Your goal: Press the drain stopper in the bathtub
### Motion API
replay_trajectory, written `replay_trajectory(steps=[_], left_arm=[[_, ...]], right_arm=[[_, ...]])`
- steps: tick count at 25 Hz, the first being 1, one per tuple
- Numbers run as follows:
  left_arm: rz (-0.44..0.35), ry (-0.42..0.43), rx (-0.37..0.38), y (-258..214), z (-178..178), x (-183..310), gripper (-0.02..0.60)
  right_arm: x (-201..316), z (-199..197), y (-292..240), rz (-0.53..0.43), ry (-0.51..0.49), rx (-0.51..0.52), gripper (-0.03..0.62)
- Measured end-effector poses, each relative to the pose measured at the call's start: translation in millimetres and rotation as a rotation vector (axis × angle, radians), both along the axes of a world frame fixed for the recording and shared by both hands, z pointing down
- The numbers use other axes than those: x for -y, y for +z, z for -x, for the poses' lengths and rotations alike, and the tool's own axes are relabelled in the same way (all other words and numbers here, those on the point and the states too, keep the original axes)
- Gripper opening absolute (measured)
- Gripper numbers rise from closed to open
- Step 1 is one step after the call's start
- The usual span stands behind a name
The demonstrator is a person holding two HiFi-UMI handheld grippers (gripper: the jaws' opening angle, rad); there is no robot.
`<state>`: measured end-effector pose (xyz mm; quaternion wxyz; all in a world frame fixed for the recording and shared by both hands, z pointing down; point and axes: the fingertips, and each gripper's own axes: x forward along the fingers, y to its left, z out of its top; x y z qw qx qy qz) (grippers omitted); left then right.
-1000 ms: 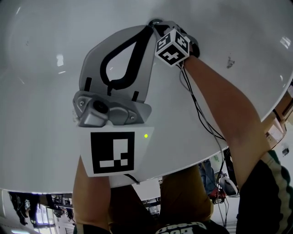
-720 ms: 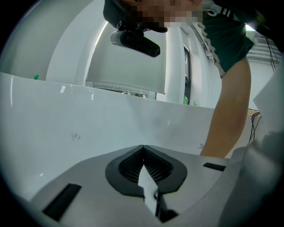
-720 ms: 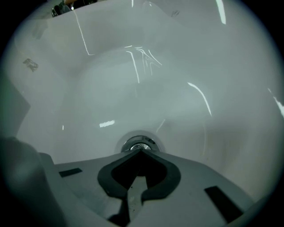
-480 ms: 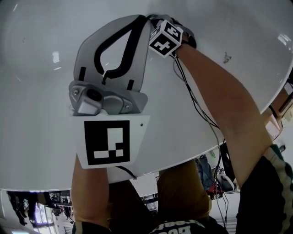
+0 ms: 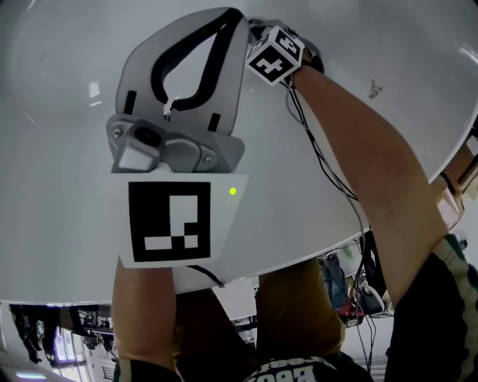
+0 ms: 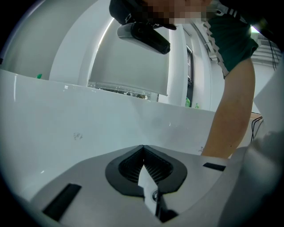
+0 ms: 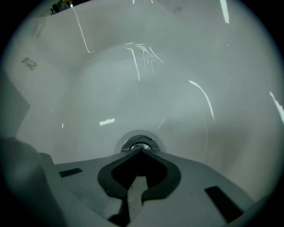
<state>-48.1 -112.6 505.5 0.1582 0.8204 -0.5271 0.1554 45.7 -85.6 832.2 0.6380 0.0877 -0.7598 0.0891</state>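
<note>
The chrome drain stopper (image 7: pixel 139 144) lies in the white bathtub floor (image 7: pixel 177 102), showing only in the right gripper view. My right gripper (image 7: pixel 141 151) is shut with nothing in it, and its joined tips lie right at the stopper's near edge, covering part of it. Whether they touch it I cannot tell. In the head view only its marker cube (image 5: pixel 276 56) and the forearm behind it show. My left gripper (image 6: pixel 143 146) is shut and empty, held off the tub's white wall (image 6: pixel 88 128); it fills the head view's middle (image 5: pixel 237 13).
The tub's rounded rim (image 5: pixel 328 246) curves across the head view, with the person's legs and a room floor beyond. Cables (image 5: pixel 321 160) trail along the right forearm (image 5: pixel 373 164). That arm (image 6: pixel 230 115) also crosses the left gripper view.
In the head view both grippers have shifted slightly upward and left, and the right gripper's marker cube has turned a little. Both jaws stay shut.
</note>
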Motion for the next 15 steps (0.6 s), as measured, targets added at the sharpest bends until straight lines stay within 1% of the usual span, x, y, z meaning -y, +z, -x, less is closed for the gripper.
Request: replay_trajectory(steps=[4,8,12,15], left_arm=[[0.008,-0.001,0.005,2,0,-2,0.006],[0.025,-0.009,0.019,5,3,-3,0.006],[0.037,-0.003,0.029,6,3,-5,0.005],[0.041,-0.006,0.023,7,3,-4,0.005]], right_arm=[[4,0,-9,-0.039,0.043,0.019,0.009],[3,0,-17,-0.099,0.008,0.021,0.011],[2,-1,-17,-0.104,0.036,0.018,0.009],[5,-1,-19,-0.114,0.059,0.028,0.009]])
